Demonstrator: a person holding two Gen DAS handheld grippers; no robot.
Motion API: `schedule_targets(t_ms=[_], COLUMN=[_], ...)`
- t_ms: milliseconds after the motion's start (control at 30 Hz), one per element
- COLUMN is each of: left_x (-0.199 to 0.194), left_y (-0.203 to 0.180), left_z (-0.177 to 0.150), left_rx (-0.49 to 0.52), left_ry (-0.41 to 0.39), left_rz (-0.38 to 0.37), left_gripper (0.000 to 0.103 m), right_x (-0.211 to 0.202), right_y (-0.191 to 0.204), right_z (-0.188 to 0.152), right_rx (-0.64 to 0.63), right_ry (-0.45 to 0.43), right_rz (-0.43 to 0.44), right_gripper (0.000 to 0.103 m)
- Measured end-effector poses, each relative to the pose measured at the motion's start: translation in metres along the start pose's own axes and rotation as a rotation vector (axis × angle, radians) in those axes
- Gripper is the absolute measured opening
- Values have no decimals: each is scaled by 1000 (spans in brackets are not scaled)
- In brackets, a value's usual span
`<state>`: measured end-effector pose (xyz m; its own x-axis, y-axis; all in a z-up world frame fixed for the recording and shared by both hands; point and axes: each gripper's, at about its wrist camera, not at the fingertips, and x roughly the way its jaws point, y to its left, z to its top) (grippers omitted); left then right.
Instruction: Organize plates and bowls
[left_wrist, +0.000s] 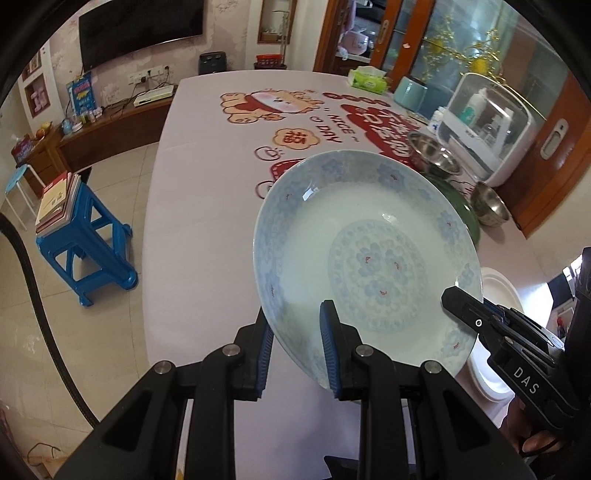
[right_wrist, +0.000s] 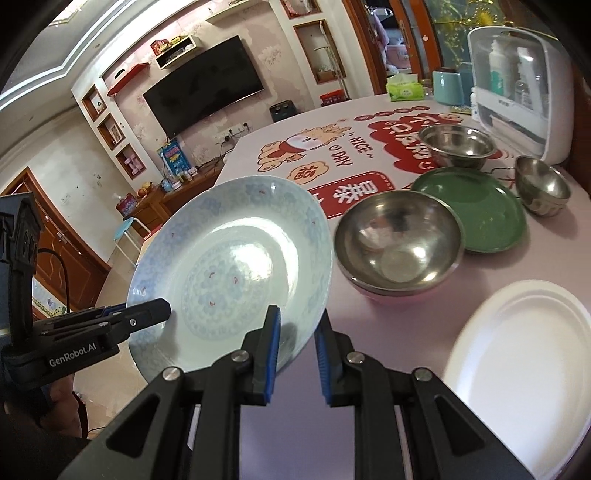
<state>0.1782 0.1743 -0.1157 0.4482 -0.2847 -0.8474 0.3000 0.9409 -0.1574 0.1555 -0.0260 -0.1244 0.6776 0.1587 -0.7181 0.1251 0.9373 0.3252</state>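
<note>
From the left wrist view, the left gripper (left_wrist: 297, 347) is clamped narrow on the near rim of the blue-patterned plate (left_wrist: 365, 254), one pad under the rim and one inside it. The plate is tilted, held clear above the worktop (left_wrist: 207, 192). To its right the right gripper (left_wrist: 458, 299) pinches the plate's other edge. Beyond the plate sit a steel bowl (left_wrist: 434, 153) and the green plate (left_wrist: 467, 218), only partly seen.

From the right wrist view, the right gripper (right_wrist: 297, 343) grips the same plate (right_wrist: 229, 269) at its near right rim, jaws narrow. The left gripper (right_wrist: 162, 310) bites its left edge. Just ahead and right of the gripper stands a steel bowl (right_wrist: 399, 243) nested in a pink one, then the green plate (right_wrist: 476, 210); a white plate (right_wrist: 524, 354) lies right.
</note>
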Motion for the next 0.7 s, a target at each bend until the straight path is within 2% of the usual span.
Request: schedule_targets(t_ms=[700], left_x=[-13], left_y=[-109], left_z=[-25], left_rx=[145], left_ry=[24], left_rz=[-102], left_gripper=[23], right_x=[-81], right_y=[-73], right_z=[-33], right_rx=[104], right_ry=[-54], right_rz=[-117], right_gripper=[18])
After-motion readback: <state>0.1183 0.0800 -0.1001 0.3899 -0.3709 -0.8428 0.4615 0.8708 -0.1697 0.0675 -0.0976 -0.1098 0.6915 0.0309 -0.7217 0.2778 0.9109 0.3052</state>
